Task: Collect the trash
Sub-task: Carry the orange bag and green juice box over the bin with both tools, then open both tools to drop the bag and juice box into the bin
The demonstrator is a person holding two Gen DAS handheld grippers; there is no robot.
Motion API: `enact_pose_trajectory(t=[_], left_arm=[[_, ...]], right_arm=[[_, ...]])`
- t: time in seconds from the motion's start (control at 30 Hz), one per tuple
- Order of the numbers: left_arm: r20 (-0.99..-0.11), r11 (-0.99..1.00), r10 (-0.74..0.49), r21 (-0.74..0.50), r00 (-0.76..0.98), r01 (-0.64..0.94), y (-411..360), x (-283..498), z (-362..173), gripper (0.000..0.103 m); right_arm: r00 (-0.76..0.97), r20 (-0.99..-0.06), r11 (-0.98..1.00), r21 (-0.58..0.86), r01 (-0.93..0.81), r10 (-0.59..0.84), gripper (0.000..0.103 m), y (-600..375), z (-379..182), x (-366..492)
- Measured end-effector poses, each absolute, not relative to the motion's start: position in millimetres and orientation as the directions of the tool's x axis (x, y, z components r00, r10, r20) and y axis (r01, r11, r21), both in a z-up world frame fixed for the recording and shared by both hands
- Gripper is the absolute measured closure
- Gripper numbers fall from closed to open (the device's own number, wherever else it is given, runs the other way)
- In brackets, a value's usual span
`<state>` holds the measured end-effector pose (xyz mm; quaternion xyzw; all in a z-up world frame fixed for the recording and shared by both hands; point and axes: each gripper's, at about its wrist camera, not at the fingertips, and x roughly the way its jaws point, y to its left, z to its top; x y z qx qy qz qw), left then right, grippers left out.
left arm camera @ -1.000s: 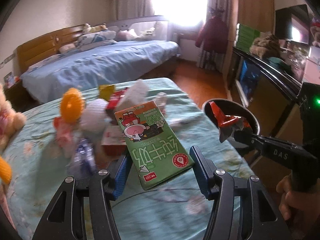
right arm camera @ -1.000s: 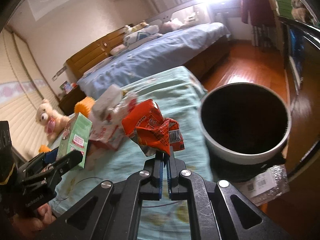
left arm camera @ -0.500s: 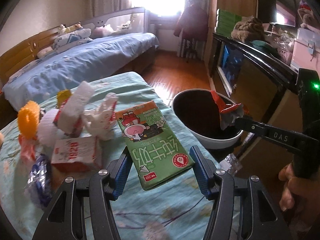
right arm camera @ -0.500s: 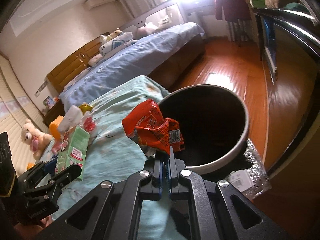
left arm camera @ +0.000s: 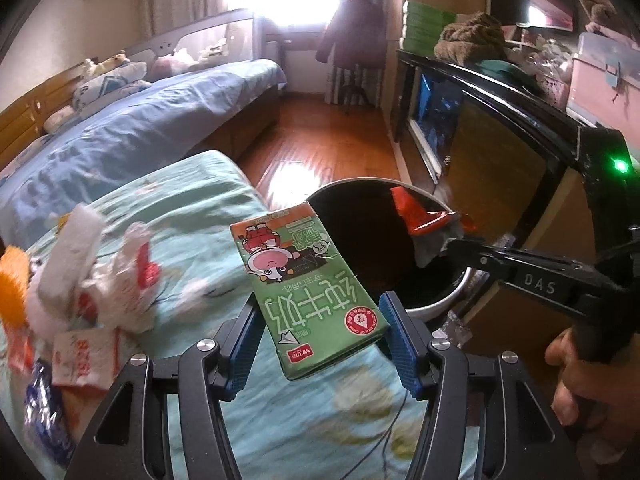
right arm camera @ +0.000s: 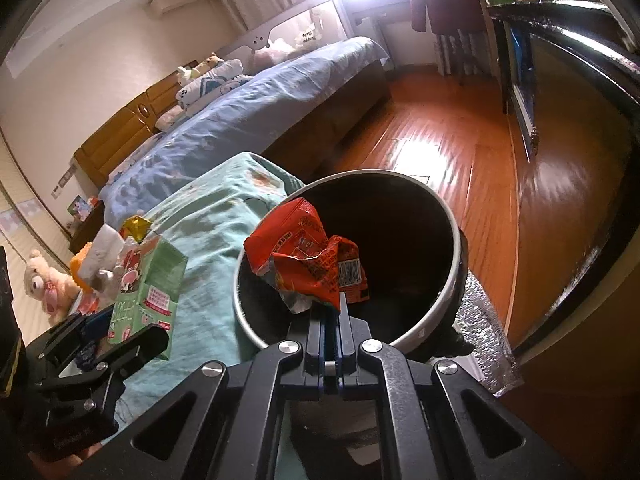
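Two pieces of trash are in hand at once. The right gripper [right arm camera: 332,312] is clamped tight on a crumpled red snack wrapper [right arm camera: 308,264], which now hangs at the centre of the right wrist frame directly over the dark mouth of the round bin [right arm camera: 448,216]. A second ago that wrapper was over the teal bedspread [right arm camera: 208,216] with the bin off to the right, so the carry is done and, as I judge it, only the release remains. The left gripper [left arm camera: 320,340] grips a green milk carton [left arm camera: 308,284] between its blue pads [left arm camera: 394,332]; the carton has swung from the bed toward the bin, whose rim now sits just behind it, right of centre in the left wrist frame. More litter [left arm camera: 92,264], blurred, lies on the bedspread at the left edge, so the collecting looks far from finished.
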<state>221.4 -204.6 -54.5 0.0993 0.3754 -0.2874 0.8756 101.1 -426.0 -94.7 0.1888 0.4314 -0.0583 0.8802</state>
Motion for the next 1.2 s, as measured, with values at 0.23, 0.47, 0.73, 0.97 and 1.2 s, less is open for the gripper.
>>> enact_pose_trajectory(t=[0.23,0.47,0.73,0.97,1.2], left_arm=[[-0.732,0.799,-0.449,-0.073,0.512,0.597,-222.8,245.3,-64.3,0.046],[-0.742,0.796,-0.445,-0.071,0.502,0.601,-243.0,265.1,-68.0,0.046],[-0.745,0.786,-0.447,-0.063,0.495,0.615,-260.8,271.0,-72.0,0.046],[-0.748,0.779,-0.454,-0.070,0.484,0.623,-267.1,274.8,-76.5,0.045],[-0.754,0.783,-0.452,-0.079,0.478,0.616,-262.5,274.2,-75.4,0.043]], right_arm=[[0.600,-0.798,0.923,0.267,0.276,0.052,0.100,-438.9,-99.5,109.7],[0.586,-0.808,0.918,0.276,0.286,0.061,0.100,-454.2,-103.3,118.2],[0.569,-0.820,0.915,0.278,0.293,0.067,0.100,-461.5,-108.7,126.5],[0.558,-0.827,0.915,0.270,0.301,0.060,0.095,-467.5,-108.7,132.5],[0.557,-0.828,0.907,0.279,0.316,0.060,0.080,-470.6,-106.4,133.4]])
